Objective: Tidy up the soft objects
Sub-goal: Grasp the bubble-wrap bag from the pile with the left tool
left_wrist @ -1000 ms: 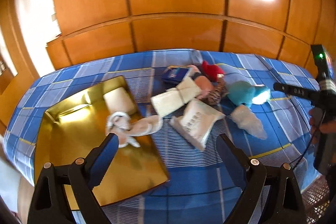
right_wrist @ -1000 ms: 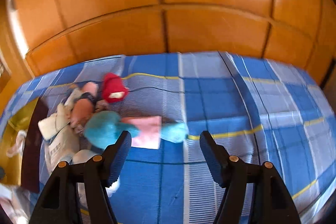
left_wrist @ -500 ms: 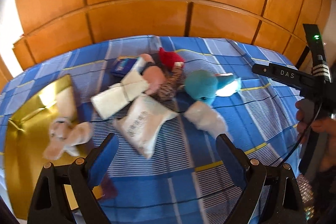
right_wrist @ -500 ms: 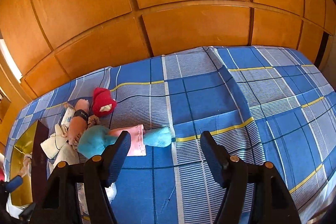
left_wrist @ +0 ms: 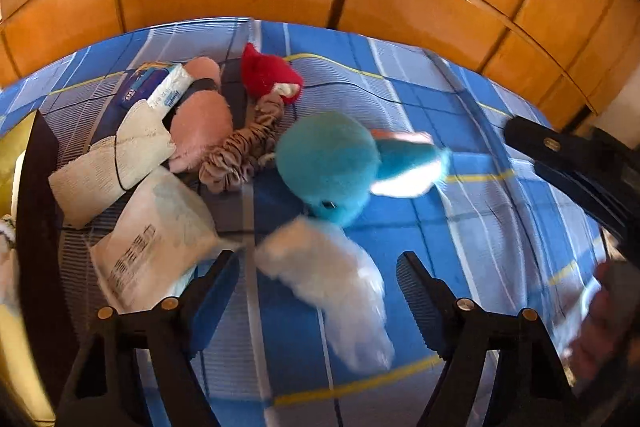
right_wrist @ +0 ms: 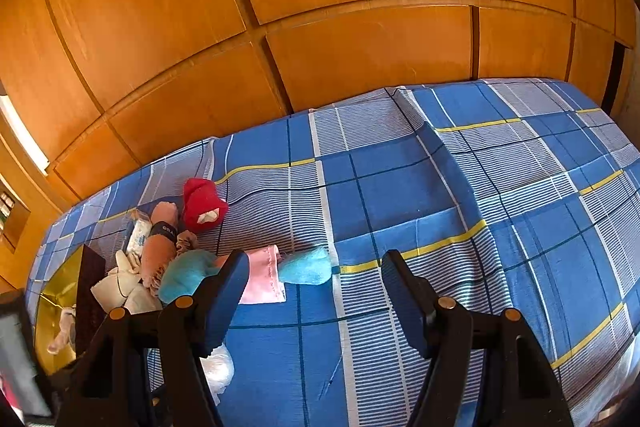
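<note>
Below centre, left gripper [left_wrist: 318, 279] (jaws closing) straddles white fluffy toy [left_wrist: 332, 279], pads not touching; right gripper [right_wrist: 312, 281] spread, empty.

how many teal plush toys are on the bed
1. The teal plush toy lies mid-bed, right of the brown scrunchie and just beyond the white fluffy piece. Another could be hidden under the pile.

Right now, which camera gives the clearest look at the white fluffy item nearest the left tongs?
The left wrist view: the white fluffy item lies between the closing left tongs, untouched though motion-blurred. The right wrist view shows only a sliver of it behind its own left finger.
</note>
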`<action>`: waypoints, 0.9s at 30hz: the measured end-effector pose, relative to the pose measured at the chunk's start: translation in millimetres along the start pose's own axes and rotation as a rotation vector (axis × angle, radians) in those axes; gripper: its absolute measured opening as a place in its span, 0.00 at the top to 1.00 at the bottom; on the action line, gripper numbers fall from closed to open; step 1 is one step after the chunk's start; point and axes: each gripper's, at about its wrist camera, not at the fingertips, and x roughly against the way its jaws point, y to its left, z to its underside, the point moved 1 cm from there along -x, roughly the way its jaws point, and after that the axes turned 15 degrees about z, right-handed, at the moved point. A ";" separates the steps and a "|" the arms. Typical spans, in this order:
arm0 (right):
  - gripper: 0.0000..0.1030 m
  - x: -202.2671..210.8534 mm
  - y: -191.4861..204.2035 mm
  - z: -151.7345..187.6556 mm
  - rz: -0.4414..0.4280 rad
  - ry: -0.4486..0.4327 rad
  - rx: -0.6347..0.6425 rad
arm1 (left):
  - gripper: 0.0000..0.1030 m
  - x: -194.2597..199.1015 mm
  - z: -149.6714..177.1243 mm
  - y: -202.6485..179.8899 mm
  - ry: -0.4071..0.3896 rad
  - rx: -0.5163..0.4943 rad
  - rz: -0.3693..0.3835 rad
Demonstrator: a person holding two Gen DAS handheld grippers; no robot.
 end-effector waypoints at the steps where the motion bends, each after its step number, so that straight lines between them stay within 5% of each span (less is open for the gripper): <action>1: 0.32 -0.2 -0.3 0.0 -0.002 0.002 -0.002 | 0.22 -4.4 -1.2 1.5 0.001 0.011 0.002; 3: 0.32 -0.8 -0.3 0.1 -0.008 0.007 -0.006 | 0.25 -14.7 -0.8 6.0 0.019 0.028 -0.007; 6: 0.32 -1.5 -0.4 0.0 -0.010 0.010 -0.009 | 0.54 -19.2 3.4 4.9 0.025 -0.026 -0.036; 8: 0.32 -2.8 -0.2 0.4 -0.010 0.014 -0.008 | 0.58 -15.6 4.9 4.4 0.030 -0.034 -0.009; 19: 0.32 -9.1 9.8 8.7 -0.028 0.037 0.044 | 0.59 28.6 51.3 16.1 0.057 -0.186 -0.005; 27: 0.32 -5.6 50.0 27.3 -0.108 0.026 0.236 | 0.56 23.4 62.7 22.0 0.039 -0.194 0.008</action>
